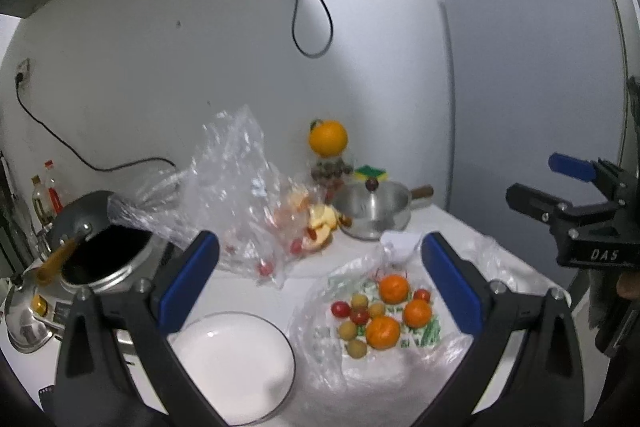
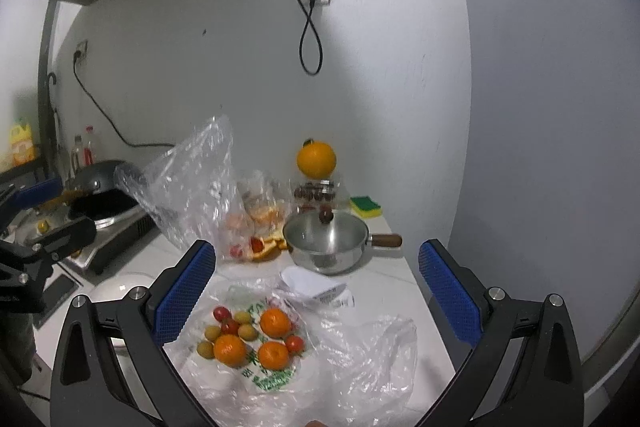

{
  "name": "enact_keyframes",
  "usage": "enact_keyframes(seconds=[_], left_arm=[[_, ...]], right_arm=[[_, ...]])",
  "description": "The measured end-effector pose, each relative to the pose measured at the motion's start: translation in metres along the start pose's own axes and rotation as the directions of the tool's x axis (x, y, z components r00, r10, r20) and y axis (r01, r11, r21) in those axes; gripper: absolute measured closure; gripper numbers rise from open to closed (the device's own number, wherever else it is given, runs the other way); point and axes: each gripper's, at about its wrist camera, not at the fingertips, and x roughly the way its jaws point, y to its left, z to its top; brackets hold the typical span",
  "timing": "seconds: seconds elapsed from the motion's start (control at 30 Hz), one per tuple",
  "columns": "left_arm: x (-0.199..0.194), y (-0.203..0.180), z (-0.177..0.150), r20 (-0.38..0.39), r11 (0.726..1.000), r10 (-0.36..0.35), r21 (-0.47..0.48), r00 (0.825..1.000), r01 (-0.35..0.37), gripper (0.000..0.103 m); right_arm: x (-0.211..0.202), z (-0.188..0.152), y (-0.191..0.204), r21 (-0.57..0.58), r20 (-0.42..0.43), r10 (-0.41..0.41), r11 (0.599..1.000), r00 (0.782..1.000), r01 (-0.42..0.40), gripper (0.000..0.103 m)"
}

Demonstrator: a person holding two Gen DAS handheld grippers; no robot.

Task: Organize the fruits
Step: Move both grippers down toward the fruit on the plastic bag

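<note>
Three mandarins [image 1: 383, 331] [image 2: 229, 349], cherry tomatoes [image 1: 340, 308] [image 2: 221, 313] and several small yellow-green fruits [image 1: 356, 348] [image 2: 206, 349] lie on a flattened printed plastic bag [image 1: 424, 337] [image 2: 272, 379]. An empty white plate [image 1: 232, 363] [image 2: 120, 287] sits left of them. My left gripper [image 1: 320, 283] hovers open above plate and fruit. My right gripper [image 2: 316, 291] is open too, over the fruit pile, and shows at the right edge of the left wrist view [image 1: 560, 183]. Neither holds anything.
A crumpled clear bag [image 1: 236, 183] [image 2: 196, 187] with fruit scraps stands behind. A steel saucepan [image 1: 372, 211] [image 2: 326, 243], a large orange [image 1: 328, 138] [image 2: 316, 159] on a container, a sponge [image 2: 365, 207], a stove with dark pans [image 1: 100, 259] [image 2: 104, 211] and a fridge [image 1: 532, 67] surround the counter.
</note>
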Motion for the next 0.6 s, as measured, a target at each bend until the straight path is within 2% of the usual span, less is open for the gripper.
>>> enact_keyframes(seconds=[0.6], left_arm=[[0.055, -0.025, -0.036, -0.164, 0.998, -0.029, 0.042, 0.986, 0.036, 0.002]], right_arm=[[0.045, -0.04, -0.013, 0.022, -0.125, 0.05, 0.999, 0.991, -0.047, 0.0]])
